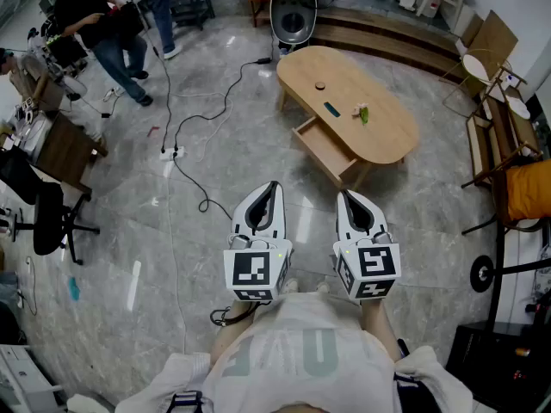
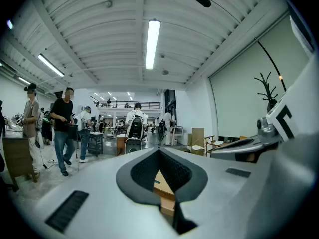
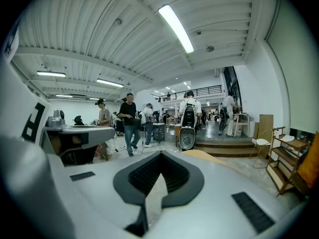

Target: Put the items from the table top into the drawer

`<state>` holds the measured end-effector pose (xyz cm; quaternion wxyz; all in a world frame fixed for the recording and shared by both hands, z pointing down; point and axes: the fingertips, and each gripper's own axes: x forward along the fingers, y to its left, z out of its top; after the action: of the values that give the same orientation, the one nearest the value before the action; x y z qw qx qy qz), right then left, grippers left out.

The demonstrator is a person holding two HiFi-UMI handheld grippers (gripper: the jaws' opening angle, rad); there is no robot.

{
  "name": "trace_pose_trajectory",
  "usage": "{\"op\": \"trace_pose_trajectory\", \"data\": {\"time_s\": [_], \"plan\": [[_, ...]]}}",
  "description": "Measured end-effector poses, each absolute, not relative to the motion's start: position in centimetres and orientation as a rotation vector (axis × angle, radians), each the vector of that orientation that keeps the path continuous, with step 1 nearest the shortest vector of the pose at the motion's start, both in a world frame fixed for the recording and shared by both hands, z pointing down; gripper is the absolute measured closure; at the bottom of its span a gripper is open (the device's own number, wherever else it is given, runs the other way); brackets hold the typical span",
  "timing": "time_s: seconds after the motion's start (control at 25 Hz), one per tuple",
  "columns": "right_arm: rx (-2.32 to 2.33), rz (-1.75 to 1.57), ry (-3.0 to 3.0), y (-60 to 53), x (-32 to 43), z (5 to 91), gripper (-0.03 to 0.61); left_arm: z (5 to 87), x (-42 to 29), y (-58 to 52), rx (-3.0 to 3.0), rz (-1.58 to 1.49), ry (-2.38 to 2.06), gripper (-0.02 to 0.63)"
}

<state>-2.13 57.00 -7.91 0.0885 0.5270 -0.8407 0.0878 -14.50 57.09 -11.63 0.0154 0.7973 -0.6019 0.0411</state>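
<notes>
jutting open from the table (image 1: pixel 383 140), the drawer (image 1: pixel 325 147) (green item (image 1: pixel 362 114) on top).

Oval wooden table (image 1: pixel 383 140), upper centre-right of frame, drawer (image 1: pixel 325 147) open at lower left side. 3 items on top: small round brown piece (image 1: pixel 320 85), dark flat bar (image 1: pixel 332 109), green object (image 1: pixel 362 114) near bar.

Floor is grey polished stone (image 1: pixel 215 153); a black cable (image 1: pixel 209 113) runs over it from a white power strip (image 1: pixel 170 153) toward a white-and-black pod-shaped machine (image 1: pixel 293 15), which stands by low wooden steps (image 1: pixel 387 46). Left side: a person in black shirt and jeans (image 1: pixel 99 24) stands near cluttered desks, and a black office chair (image 1: pixel 50 218) sits beside a brown desk (image 1: pixel 65 149). Right side: wooden rack (image 1: pixel 499 136), yellow cushion (image 1: pixel 527 189) near it; ceiling strip light (image 2: pixel 152 44) lit.
</notes>
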Motion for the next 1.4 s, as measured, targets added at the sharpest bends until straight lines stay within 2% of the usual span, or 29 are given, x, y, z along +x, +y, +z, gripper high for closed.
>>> {"op": "trace_pose_trajectory", "data": {"time_s": [1.4], "plan": [[1.569, 0.222, -2.592, 55.8, 7.2, -7.2, 0.574, -10.4, -4.6, 54.6, 2.523, 0.048, -1.815, 0.607]]}}
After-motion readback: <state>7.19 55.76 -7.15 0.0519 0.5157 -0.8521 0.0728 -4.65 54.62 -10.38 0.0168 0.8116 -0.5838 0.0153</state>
